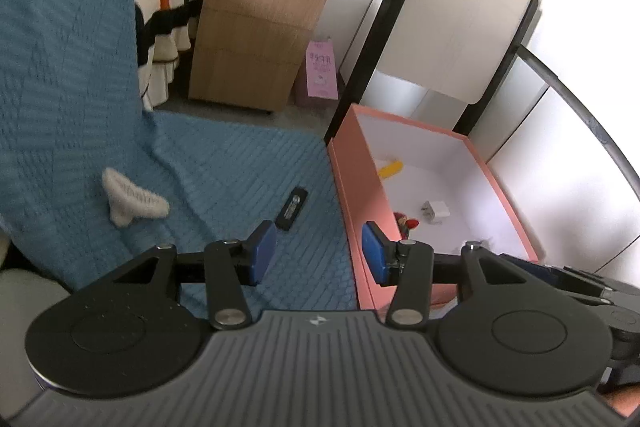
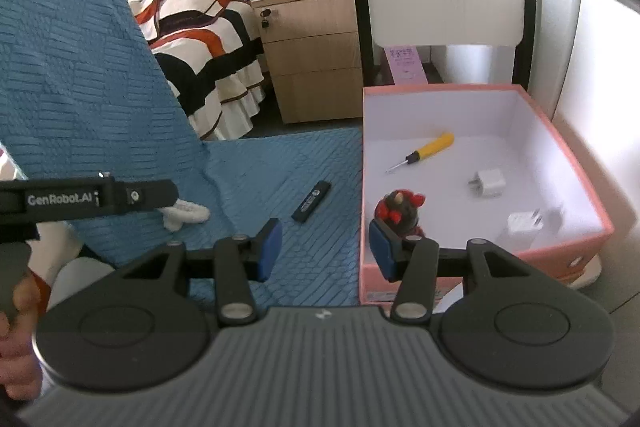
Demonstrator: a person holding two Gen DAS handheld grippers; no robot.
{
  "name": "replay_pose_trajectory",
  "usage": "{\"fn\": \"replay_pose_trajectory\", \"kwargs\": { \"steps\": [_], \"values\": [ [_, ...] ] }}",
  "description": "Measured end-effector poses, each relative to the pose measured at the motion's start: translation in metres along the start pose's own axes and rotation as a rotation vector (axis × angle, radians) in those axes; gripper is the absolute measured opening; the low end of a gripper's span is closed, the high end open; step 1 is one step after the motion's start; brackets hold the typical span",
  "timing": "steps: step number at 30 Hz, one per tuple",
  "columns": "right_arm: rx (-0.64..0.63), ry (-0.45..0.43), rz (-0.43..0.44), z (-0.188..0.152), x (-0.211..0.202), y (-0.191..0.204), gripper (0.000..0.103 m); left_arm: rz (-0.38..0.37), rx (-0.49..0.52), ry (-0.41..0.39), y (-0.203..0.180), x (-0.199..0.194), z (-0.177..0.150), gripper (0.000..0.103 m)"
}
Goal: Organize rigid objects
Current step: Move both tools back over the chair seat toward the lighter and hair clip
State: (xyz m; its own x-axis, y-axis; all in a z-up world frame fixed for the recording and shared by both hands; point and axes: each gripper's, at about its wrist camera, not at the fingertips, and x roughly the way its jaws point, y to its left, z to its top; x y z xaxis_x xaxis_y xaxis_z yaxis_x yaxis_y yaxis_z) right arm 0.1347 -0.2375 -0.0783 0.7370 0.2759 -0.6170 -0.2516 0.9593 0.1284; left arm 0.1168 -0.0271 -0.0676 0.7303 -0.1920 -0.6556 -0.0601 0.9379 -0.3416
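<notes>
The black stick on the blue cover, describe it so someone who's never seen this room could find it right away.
Start at the pink box with the white inside. Left of it spreads a blue quilted cover, and the black stick lies flat there, a short way from the box wall. It is slim, dark and hard-edged, unlike the soft white knitted piece farther left.

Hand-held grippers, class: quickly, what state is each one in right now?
Left hand-held gripper: open, holding nothing.
Right hand-held gripper: open, holding nothing.
</notes>
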Motion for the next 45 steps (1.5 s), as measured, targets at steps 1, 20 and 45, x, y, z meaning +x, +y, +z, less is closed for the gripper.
{"fn": "replay_pose_trajectory", "kwargs": {
  "steps": [1,20,45],
  "values": [
    [0.014,-0.007,-0.001,-0.003,0.001,0.001,0.051,0.001,-0.011,-0.003,0.004,0.002,-0.002,0.054],
    [-0.044,0.022,0.007,-0.042,0.073,0.018,0.051,0.152,-0.013,-0.08,0.07,0.108,-0.033,0.054],
    [-0.161,-0.02,-0.006,-0.037,0.184,0.062,0.051,0.339,-0.09,-0.003,0.15,0.201,-0.033,0.054]
  ]
}}
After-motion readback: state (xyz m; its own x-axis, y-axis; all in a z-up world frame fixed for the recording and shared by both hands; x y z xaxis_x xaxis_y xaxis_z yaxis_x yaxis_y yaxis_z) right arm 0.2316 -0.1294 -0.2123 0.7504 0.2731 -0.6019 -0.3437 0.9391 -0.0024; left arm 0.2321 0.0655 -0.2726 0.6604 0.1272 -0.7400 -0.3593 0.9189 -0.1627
